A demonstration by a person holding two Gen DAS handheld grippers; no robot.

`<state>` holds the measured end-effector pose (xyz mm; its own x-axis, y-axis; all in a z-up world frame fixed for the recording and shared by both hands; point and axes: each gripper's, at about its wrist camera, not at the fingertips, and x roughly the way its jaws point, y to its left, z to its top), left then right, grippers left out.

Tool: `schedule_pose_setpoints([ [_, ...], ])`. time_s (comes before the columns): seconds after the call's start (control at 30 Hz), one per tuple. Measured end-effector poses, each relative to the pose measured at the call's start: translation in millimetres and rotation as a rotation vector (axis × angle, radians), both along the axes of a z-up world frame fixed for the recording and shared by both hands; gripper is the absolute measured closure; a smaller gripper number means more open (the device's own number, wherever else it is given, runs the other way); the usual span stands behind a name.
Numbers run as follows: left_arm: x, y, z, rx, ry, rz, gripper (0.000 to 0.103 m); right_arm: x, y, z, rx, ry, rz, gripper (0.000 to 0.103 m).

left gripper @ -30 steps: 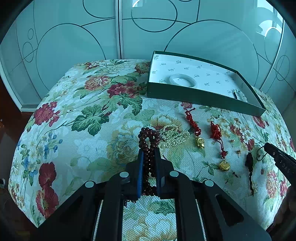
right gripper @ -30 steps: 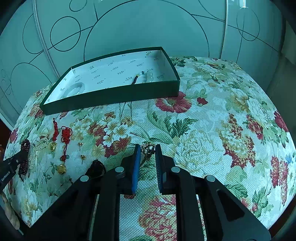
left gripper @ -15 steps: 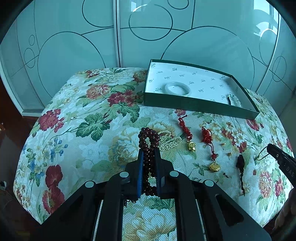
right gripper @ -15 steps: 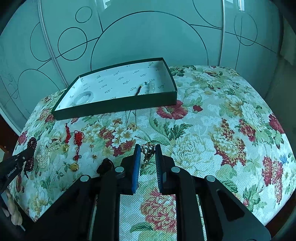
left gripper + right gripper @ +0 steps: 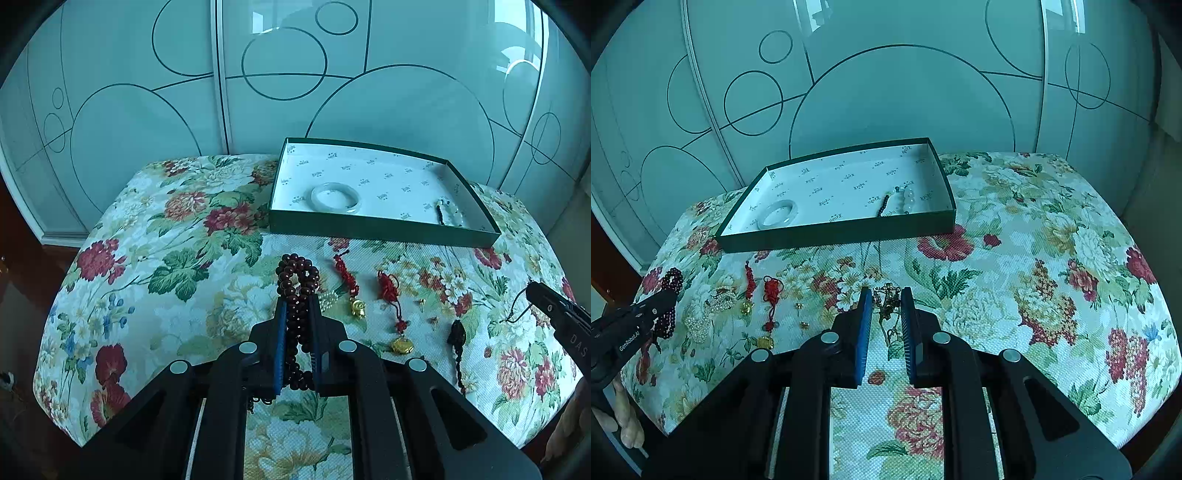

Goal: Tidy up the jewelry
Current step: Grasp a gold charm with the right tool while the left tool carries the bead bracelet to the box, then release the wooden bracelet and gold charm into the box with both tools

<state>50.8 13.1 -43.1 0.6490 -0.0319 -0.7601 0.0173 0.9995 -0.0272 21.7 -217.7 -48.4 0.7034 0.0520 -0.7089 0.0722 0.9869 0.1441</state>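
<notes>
Floral tablecloth (image 5: 177,280), lower frame: your left gripper (image 5: 298,306) clamps dark red bead strand (image 5: 297,280); right gripper (image 5: 885,301) pinches thin gold-toned chain (image 5: 887,302). Dangling loops may snag green tray rim (image 5: 380,227).

Near half of floral tabletop (image 5: 1034,258): right side bare, open passage from front edge to back. Left side crowded: pearl strand (image 5: 701,325), two red-knot charms (image 5: 388,291), small studs (image 5: 421,302), dark pendant (image 5: 457,332) in a row. Green box (image 5: 380,230) stands across the far edge, low wall, interior mostly bare apart from bangle (image 5: 334,197) and bead bracelet (image 5: 907,199). Glass panels (image 5: 147,110) close behind box; gap there probably slight.
</notes>
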Motion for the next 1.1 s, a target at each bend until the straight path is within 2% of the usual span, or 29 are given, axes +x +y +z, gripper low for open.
schedule_pose_setpoints([
  [0.27,19.9,-7.4,6.2,-0.012,-0.011,-0.014,0.092,14.7,2.7,11.3,-0.009,-0.01,0.014,0.087],
  [0.63,70.9,-19.0,24.5,-0.018,-0.055,-0.038,0.092,57.5,7.6,31.1,-0.02,-0.063,0.031,0.087],
  [0.83,113.4,-28.3,26.4,-0.011,-0.062,-0.05,0.092,99.0,3.2,36.2,-0.01,-0.078,0.024,0.087],
  [1.1,180.3,-38.6,19.2,-0.002,-0.059,-0.044,0.092,167.7,-5.7,15.8,0.001,-0.042,-0.004,0.087],
])
